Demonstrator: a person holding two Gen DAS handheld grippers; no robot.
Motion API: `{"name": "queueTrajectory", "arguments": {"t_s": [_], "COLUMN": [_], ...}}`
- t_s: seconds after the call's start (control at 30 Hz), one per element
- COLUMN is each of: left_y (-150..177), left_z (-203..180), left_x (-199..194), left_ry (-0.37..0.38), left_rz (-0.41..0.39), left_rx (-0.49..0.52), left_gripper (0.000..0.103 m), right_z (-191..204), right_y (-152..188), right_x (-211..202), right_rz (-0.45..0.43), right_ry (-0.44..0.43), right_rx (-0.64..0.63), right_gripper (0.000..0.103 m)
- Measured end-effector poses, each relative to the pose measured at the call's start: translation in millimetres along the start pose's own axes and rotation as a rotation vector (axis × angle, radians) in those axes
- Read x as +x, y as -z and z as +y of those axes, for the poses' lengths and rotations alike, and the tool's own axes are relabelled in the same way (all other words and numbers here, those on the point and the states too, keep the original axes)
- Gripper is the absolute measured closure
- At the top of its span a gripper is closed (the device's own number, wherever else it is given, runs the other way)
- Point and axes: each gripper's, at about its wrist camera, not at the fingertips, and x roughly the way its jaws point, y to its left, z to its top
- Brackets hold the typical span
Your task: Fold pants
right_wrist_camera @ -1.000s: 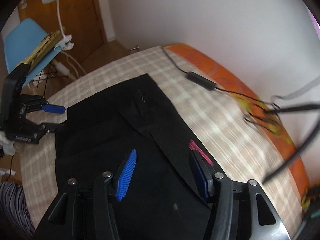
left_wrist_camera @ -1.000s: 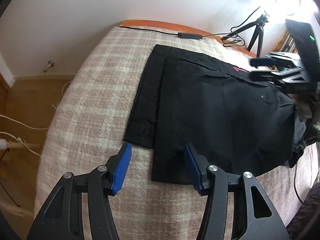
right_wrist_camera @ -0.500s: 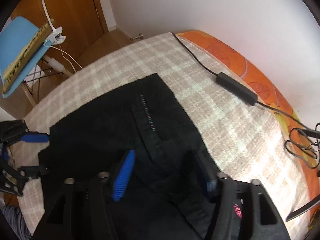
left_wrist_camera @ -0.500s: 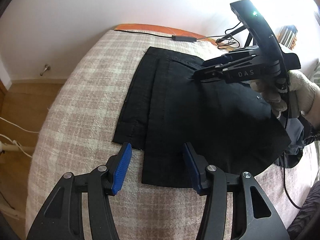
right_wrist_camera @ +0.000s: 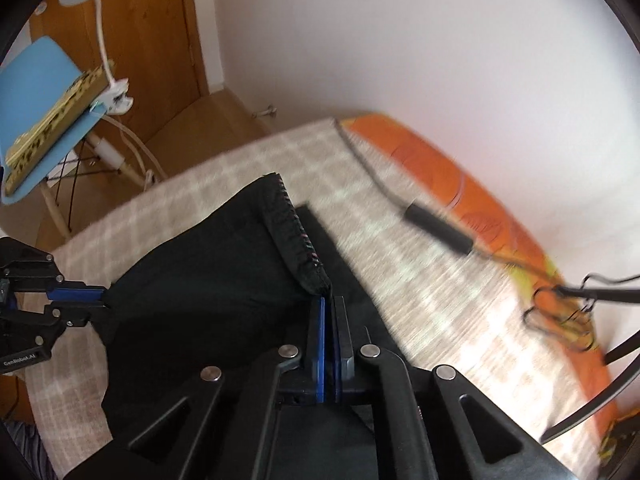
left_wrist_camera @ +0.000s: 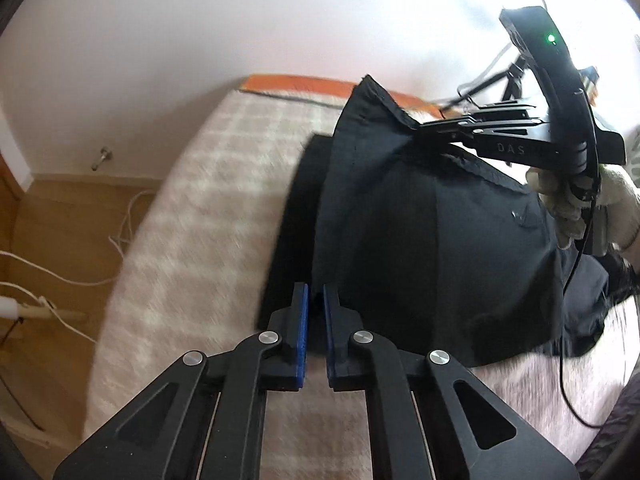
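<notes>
Black pants (left_wrist_camera: pixel 436 240) lie on the bed (left_wrist_camera: pixel 208 208), top layer lifted off a lower layer that stays flat. Left gripper (left_wrist_camera: pixel 315 300) has its jaws closed on the near edge of that layer; right gripper (right_wrist_camera: pixel 331 304) has its jaws clamped on the seamed far edge, which stands up in a peak.

Risks: each grip looks to be on a thin bite of cloth near the pad tips, so a fast pull could slip one side out and drop the fold crooked. If the two grippers travel unevenly, the layer will likely twist or wrinkle. The lower layer could drag along and bunch. A cable (right_wrist_camera: pixel 436 228) runs across the bed near the pants and a cord trails by the right hand (left_wrist_camera: pixel 576 208); either could snag.

Hard to tell: how many layers each gripper holds, since cloth hides the pad tips. Both views are motion-blurred. The pants' right end is cut off behind the gloved hand, and which end is the waist is unclear.
</notes>
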Motion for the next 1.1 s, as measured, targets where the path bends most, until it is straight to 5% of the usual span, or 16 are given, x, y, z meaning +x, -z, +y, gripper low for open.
{"name": "queueTrajectory", "arguments": {"t_s": [0.47, 0.5, 0.53, 0.57, 0.87, 1.1], "left_y": [-13.0, -13.4, -14.1, -14.2, -14.8, -12.9], "left_z": [14.3, 14.6, 15.4, 15.7, 7.6, -44.9], "left_x": [32.2, 33.0, 33.5, 32.1, -0.6, -36.2], "left_ry": [-0.066, -0.069, -0.073, -0.079, -0.066, 0.020], "left_rz": [0.056, 0.059, 0.061, 0.057, 0.008, -0.033], "left_rx": [0.016, 0.017, 0.017, 0.017, 0.019, 0.120], "left_gripper": [0.097, 0.097, 0.097, 0.097, 0.087, 0.073], "right_z": [-17.9, -18.9, -19.9, -20.0, -20.3, -40.3], "right_y": [-16.3, -16.2, -16.6, -16.3, -7.2, 42.7], "right_x": [53.7, 54.0, 52.1, 49.4, -36.8, -137.2], "right_rz": [0.075, 0.077, 0.074, 0.068, -0.054, -0.146], "right_ry": [0.039, 0.039, 0.042, 0.042, 0.031, 0.083], "right_rx": [0.025, 0.033, 0.044, 0.051, 0.078, 0.177], "right_gripper": [0.099, 0.093, 0.072, 0.062, 0.049, 0.044]}}
